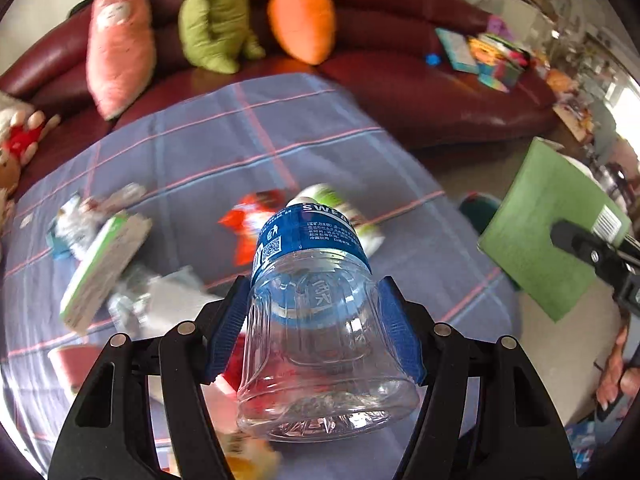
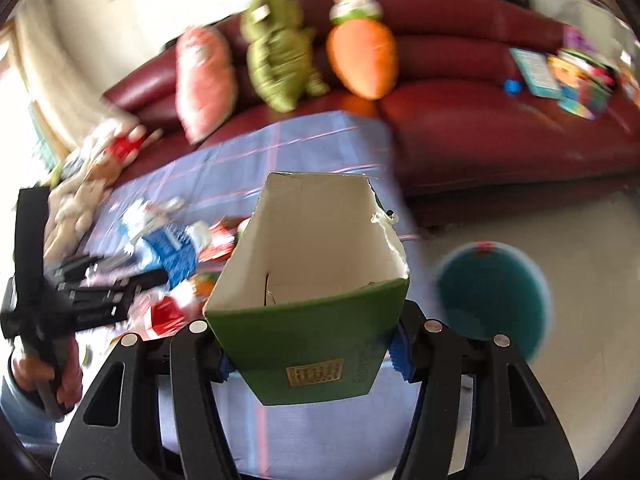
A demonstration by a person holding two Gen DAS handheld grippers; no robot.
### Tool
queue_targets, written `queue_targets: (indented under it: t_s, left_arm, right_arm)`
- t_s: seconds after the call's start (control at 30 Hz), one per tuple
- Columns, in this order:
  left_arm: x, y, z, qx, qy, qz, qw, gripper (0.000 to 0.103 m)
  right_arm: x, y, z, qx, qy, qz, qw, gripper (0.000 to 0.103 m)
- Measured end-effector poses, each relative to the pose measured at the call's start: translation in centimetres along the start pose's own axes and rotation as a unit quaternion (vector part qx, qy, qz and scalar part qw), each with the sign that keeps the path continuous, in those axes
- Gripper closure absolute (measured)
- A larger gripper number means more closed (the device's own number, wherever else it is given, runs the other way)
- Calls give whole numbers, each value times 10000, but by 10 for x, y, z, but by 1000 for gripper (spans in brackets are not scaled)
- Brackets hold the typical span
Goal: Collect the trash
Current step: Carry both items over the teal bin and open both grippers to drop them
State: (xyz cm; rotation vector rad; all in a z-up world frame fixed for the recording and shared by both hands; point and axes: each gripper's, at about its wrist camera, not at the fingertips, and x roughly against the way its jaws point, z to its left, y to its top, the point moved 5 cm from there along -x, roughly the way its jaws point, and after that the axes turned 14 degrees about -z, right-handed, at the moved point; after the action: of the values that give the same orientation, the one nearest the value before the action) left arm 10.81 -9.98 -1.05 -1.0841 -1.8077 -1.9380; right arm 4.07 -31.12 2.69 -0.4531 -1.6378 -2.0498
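My left gripper (image 1: 316,320) is shut on a clear plastic bottle (image 1: 320,340) with a blue label, held above the table, base toward the camera. My right gripper (image 2: 312,356) is shut on an open green carton (image 2: 308,280) with a white inside; the carton also shows at the right of the left wrist view (image 1: 548,232). Several pieces of trash lie on the blue plaid tablecloth (image 1: 240,140): a green-and-white box (image 1: 104,268), a red wrapper (image 1: 252,224), crumpled packets (image 1: 80,216). A round teal bin (image 2: 492,292) stands on the floor right of the table.
A dark red sofa (image 1: 420,92) runs behind the table with a pink pillow (image 1: 118,48), a green plush (image 1: 216,20) and an orange carrot plush (image 1: 302,20). Books (image 1: 488,56) lie on its right seat. Stuffed toys (image 1: 20,140) sit at the far left.
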Motion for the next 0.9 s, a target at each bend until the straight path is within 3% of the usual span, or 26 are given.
queue_targets:
  t_s: [0.23, 0.43, 0.63, 0.9]
  left_arm:
    - [-48, 19, -129, -755, -929, 183, 9926, 36]
    - [-104, 15, -217, -1330, -1216, 586, 9819, 36]
    - [-156, 5, -267, -1540, -1335, 1033, 9735, 36]
    - [-199, -21, -294, -1579, -1246, 1553, 9672, 34]
  right_arm:
    - [28, -2, -119, -659, -990, -209, 9927, 47]
    - [27, -31, -195, -1281, -1461, -9, 9809, 47]
    - [14, -46, -237, -1610, -1623, 208, 9733, 47]
    - [-2, -46, -262, -1682, -1701, 390, 9702, 47]
